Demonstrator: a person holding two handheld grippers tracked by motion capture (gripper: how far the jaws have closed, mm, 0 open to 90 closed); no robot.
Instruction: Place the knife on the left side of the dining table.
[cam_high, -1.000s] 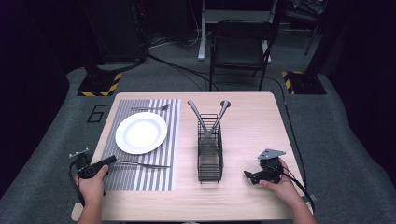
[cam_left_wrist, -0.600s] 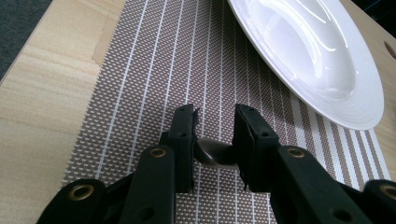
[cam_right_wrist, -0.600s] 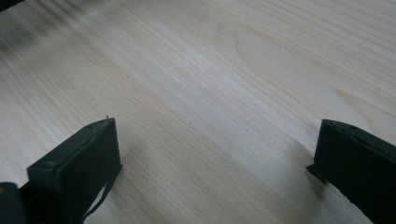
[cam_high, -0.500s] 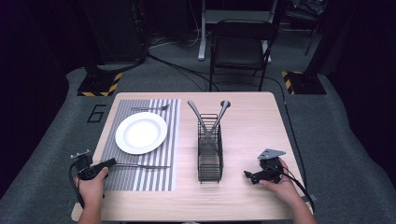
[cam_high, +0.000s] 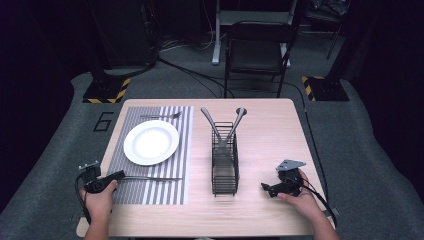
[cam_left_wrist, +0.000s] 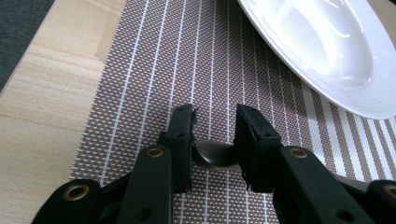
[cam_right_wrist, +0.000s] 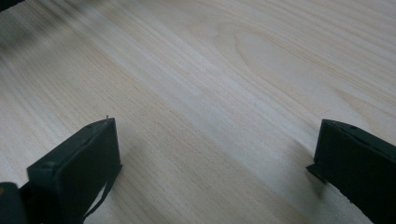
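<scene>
table (cam_high: 280, 130): light wood top, seen from above; the person's forearms enter from the near edge.
placemat (cam_high: 150, 187): striped, on the left half of the table; it lies under the plate and both pieces of flatware.
plate (cam_high: 151, 142): white, round, on the placemat; its rim also shows at upper right in the left gripper view (cam_left_wrist: 327, 51).
fork (cam_high: 161, 116): lies across the far end of the placemat, beyond the plate.
knife (cam_high: 152, 178): lies across the near part of the placemat, in front of the plate, handle end toward the left gripper.
left gripper (cam_high: 119, 175): at the near left edge of the placemat; in its own view (cam_left_wrist: 215, 135) the jaws stand narrow with the rounded metal handle end of the knife (cam_left_wrist: 215, 155) between them; whether they press it, cannot tell.
right gripper (cam_high: 264, 187): resting low on bare wood at near right, jaws wide apart (cam_right_wrist: 215, 154), nothing between them.
wire caddy (cam_high: 225, 162): black, mid-table, holding two utensils (cam_high: 223, 125) crossed at its far end.
</scene>
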